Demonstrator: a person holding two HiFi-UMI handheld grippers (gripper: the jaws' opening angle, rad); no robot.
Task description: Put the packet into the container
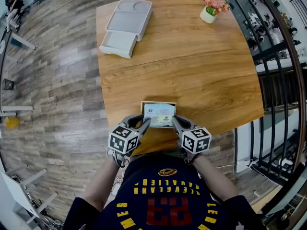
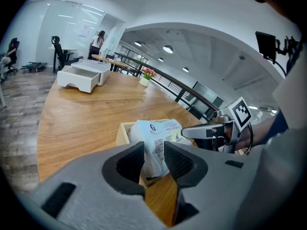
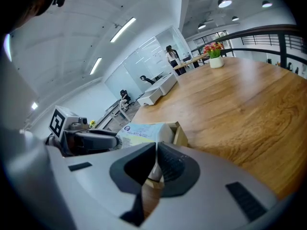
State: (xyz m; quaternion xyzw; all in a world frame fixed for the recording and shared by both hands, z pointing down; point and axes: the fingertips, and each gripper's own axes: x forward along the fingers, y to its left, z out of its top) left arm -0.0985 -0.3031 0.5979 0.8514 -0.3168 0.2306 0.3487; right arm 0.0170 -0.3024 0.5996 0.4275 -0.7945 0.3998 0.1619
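Far beyond the container (image 1: 158, 102) and to its left, a white drawer unit (image 1: 125, 27) stands on the table (image 1: 201, 71), near the far left corner. The wood between the two is bare.

Just left of the container, the left gripper (image 1: 146, 124) has its jaws pinching the bunched left end of the packet (image 1: 159, 115), with the pads pressed into the wrapper. The packet spans the container's mouth, and its near side hangs out over the near rim. Whether it touches the bottom cannot be told. The container itself sits close to the table's near edge, right in front of the person.

Just right of the container, the right gripper (image 1: 174, 120) has its jaws almost together, nipping the packet's thin right edge.

Far beyond and to the right of the container, a flower pot (image 1: 209, 14) stands near the far right corner. Wide open tabletop lies to the container's right, up to the table's right edge, past which a dark railing (image 1: 273, 56) runs.
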